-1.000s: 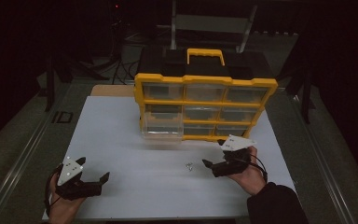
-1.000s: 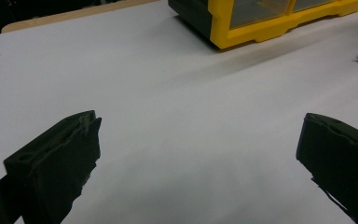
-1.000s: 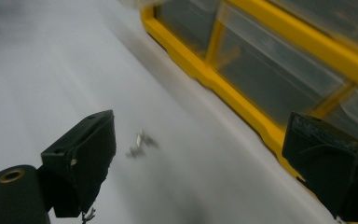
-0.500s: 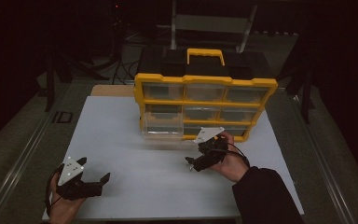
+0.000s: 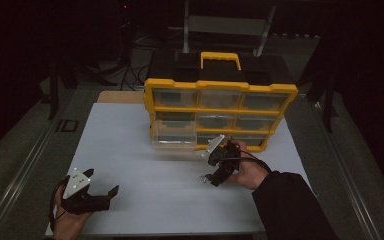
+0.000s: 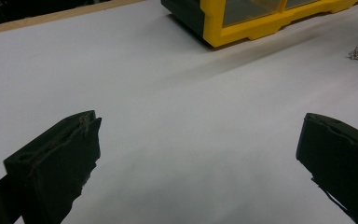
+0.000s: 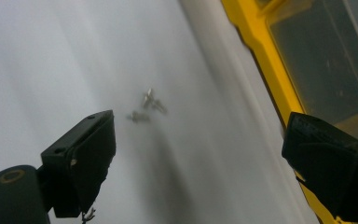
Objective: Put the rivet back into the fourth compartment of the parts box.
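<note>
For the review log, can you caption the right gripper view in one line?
Open right tool hovers over small metal screws on the white table, beside the yellow parts organizer.

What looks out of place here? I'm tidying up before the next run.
Two small metal screws lie loose on the white table, in front of the yellow drawer organizer, beside the open right gripper. One clear drawer at the organizer's lower left sticks out, pulled forward.

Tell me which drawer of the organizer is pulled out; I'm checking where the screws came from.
The bottom-left drawer of the yellow organizer: its clear front juts forward over the table, the others sit flush.
</note>
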A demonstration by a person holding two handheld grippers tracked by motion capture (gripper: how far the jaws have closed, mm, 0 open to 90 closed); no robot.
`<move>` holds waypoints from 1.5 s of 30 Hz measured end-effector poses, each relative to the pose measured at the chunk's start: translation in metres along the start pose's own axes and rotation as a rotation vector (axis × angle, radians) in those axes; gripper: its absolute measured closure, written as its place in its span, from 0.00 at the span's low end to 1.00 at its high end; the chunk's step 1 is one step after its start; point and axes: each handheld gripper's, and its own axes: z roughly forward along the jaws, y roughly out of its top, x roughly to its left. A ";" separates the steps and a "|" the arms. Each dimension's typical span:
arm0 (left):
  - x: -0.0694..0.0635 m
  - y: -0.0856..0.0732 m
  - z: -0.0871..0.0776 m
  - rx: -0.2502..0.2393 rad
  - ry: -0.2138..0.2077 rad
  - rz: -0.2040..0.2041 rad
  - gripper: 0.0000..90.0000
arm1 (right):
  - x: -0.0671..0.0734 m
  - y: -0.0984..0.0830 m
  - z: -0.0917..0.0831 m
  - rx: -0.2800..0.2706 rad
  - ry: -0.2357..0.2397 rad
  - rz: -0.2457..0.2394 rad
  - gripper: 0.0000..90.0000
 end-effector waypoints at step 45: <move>-0.002 0.000 0.001 0.008 -0.005 0.023 0.00 | 0.001 0.002 0.061 0.177 0.148 0.175 0.70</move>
